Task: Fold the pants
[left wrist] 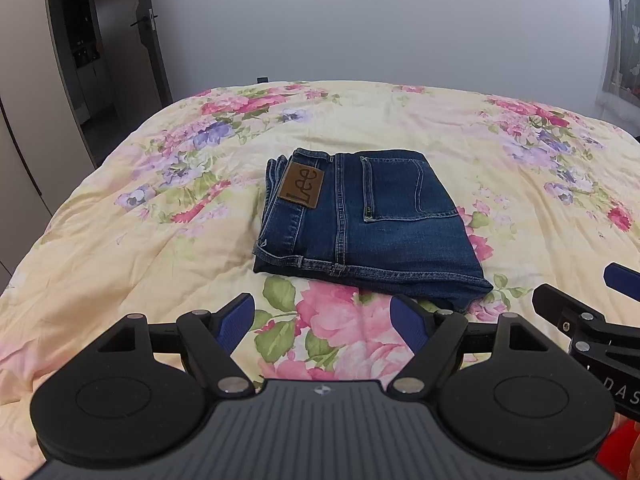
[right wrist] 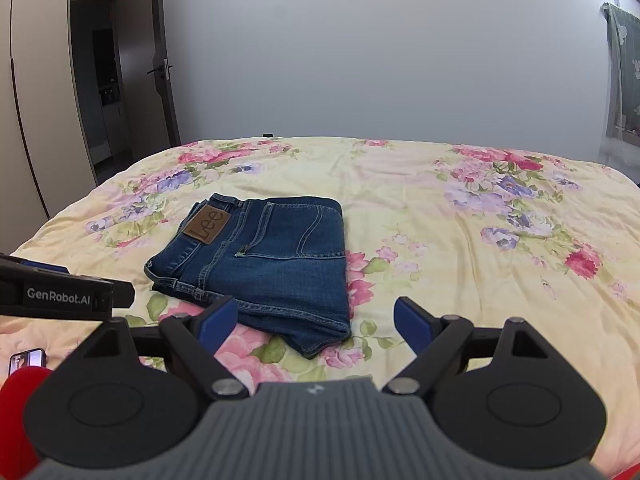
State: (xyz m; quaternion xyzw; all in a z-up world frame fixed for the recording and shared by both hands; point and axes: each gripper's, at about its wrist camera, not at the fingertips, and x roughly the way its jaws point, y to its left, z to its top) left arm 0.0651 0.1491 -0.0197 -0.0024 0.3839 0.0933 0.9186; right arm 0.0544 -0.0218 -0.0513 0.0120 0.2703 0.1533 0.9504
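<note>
Dark blue jeans (left wrist: 372, 220) lie folded into a compact rectangle on the floral bedspread (left wrist: 140, 248), brown leather label and back pocket facing up. In the right wrist view the same jeans (right wrist: 264, 260) sit left of centre. My left gripper (left wrist: 324, 320) hovers open just short of the jeans' near edge, nothing between its blue pads. My right gripper (right wrist: 316, 322) is open too, with the jeans' near corner showing between its fingers, apart from them. Each view shows the other gripper's body at its edge.
The bed fills the foreground, with a plain wall behind. An open door (right wrist: 160, 60) and pale wardrobe panels stand at the left, a curtain (right wrist: 624, 76) at the right. A phone (right wrist: 26, 360) lies near a red sleeve at the lower left.
</note>
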